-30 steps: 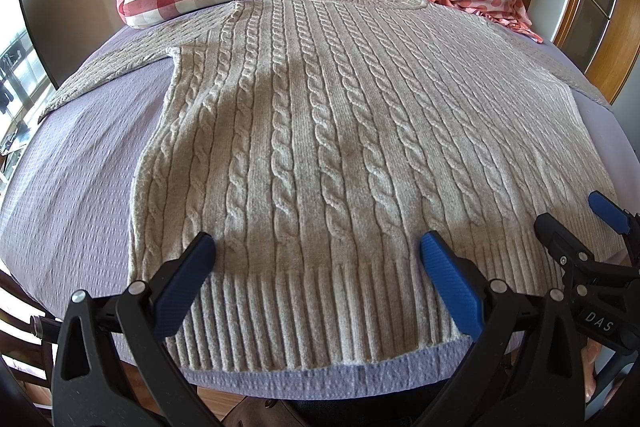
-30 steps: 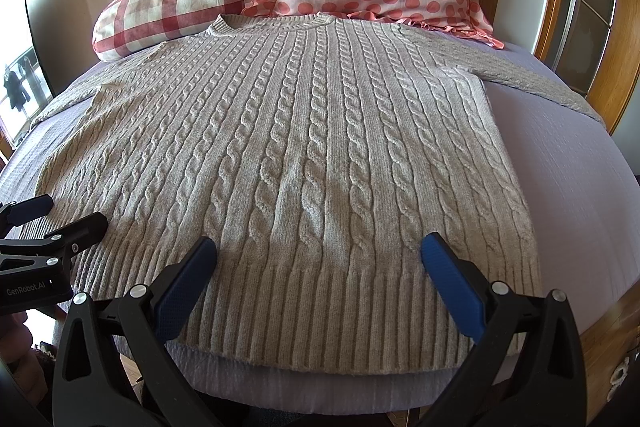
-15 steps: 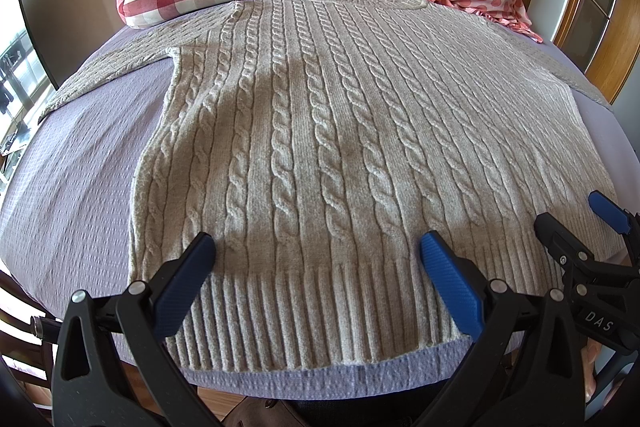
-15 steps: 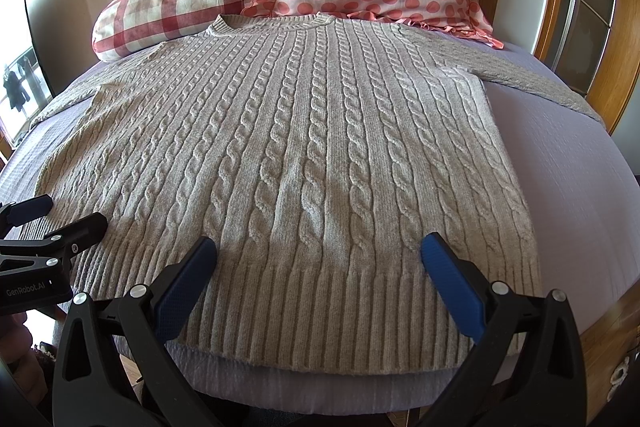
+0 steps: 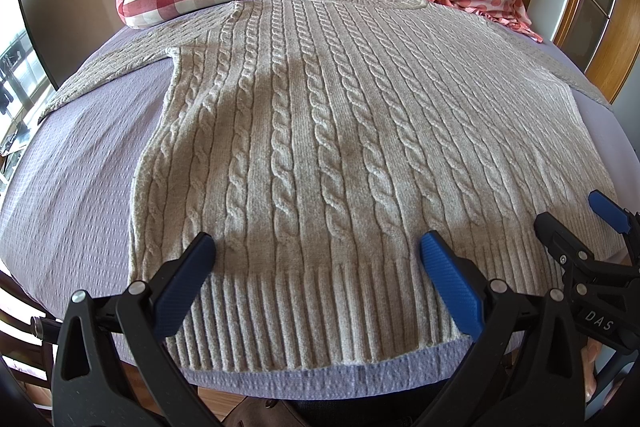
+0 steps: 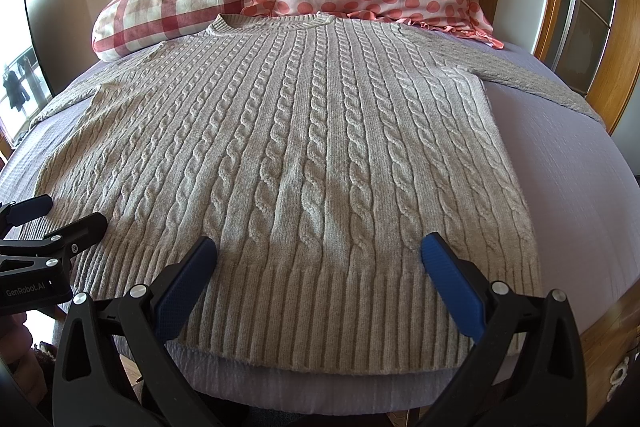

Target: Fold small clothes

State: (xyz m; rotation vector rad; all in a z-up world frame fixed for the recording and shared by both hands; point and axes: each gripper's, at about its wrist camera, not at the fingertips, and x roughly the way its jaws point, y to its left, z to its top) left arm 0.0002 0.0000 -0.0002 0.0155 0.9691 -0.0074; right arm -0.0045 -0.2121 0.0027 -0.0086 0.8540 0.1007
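You are holding the left gripper (image 5: 316, 279) and right gripper (image 6: 318, 279) spread wide, gripping nothing; both are hovering over the hem. The sweater (image 5: 328, 147) is lying flat, filling mid-frame.

I hold my left gripper (image 5: 316, 263) level and low, its two blue-padded fingers (image 5: 182, 283) spread wide apart with nothing between them. My right gripper (image 6: 318, 265) sits just beside it at the same height, pointing the same way, its fingers (image 6: 454, 283) equally splayed and gripping nothing. Each one shows at the edge of the other's view, also parted.
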